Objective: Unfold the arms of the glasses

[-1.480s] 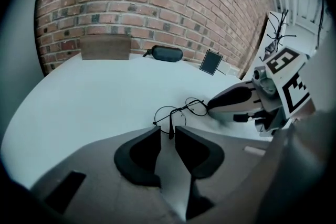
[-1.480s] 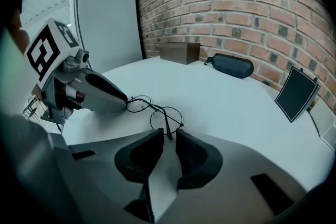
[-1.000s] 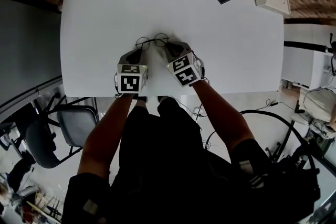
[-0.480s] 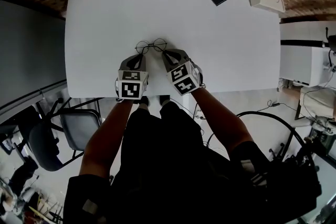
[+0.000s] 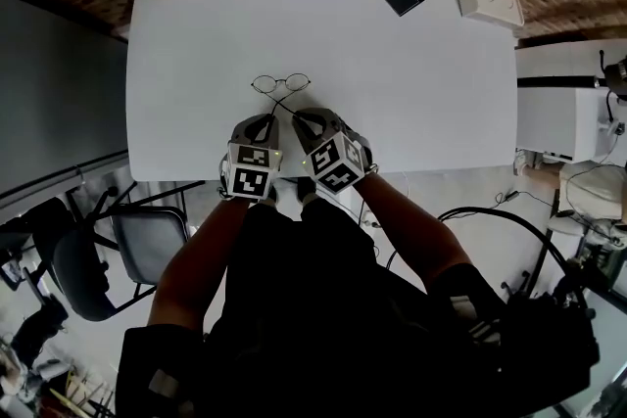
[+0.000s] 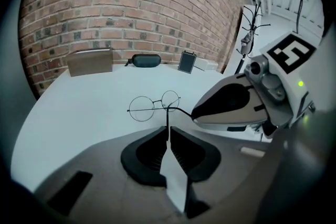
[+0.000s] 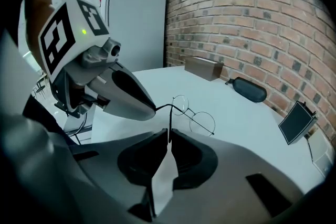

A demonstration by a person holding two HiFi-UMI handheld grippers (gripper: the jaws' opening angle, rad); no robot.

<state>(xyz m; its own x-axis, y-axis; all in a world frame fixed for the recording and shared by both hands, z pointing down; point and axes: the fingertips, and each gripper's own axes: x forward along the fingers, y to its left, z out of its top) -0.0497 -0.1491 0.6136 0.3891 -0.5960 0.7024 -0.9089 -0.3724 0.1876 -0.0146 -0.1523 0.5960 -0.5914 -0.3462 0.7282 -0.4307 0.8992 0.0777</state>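
head view: glasses (image 5: 281, 83) beyond left gripper (image 5: 268, 118) (pinched)

White table (image 5: 411, 93); black-framed glasses (image 5: 281, 83); red brick wall (image 6: 131, 13).

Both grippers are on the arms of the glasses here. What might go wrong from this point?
1. The left gripper and the right gripper each pinch a thin wire arm of the glasses near its tip, so an arm may slip free.
2. In the head view the two arms seem to cross between the grippers, so spreading them unevenly might twist or bend the frame.
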